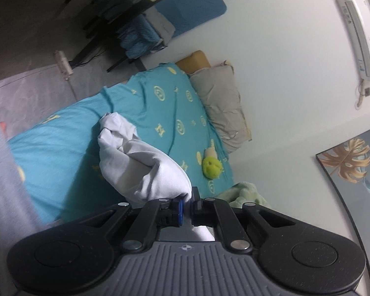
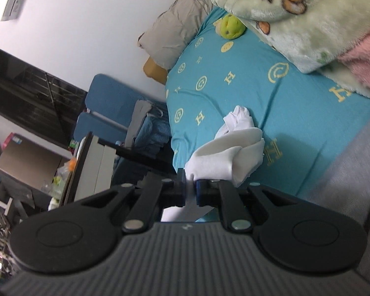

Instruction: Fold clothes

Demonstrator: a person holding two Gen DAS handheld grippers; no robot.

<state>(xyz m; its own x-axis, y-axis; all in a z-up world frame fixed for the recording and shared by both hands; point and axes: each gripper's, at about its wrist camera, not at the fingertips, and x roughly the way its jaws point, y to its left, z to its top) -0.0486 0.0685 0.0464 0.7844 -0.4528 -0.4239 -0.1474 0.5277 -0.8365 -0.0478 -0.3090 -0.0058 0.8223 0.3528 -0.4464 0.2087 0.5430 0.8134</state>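
I read both claws as engaged on one item. The left claw is pinching a gathered edge of the white garment, and the right claw is pinching another edge of the same garment. The garment hangs bunched between them, above the bed with the teal patterned sheet.

Left wrist view only: a leaf-print picture on the wall to the right of the bed, and a floor power strip beyond the bed's far corner.

Right wrist view only: a green plush blanket with a bear print lying on the bed beyond the garment, a dark window on the wall left of the bed, and an open cardboard box below that window; I cannot make out its contents.

Both views show a grey pillow at the head of the bed, a green ball toy on the sheet near it, and a wall air conditioner.
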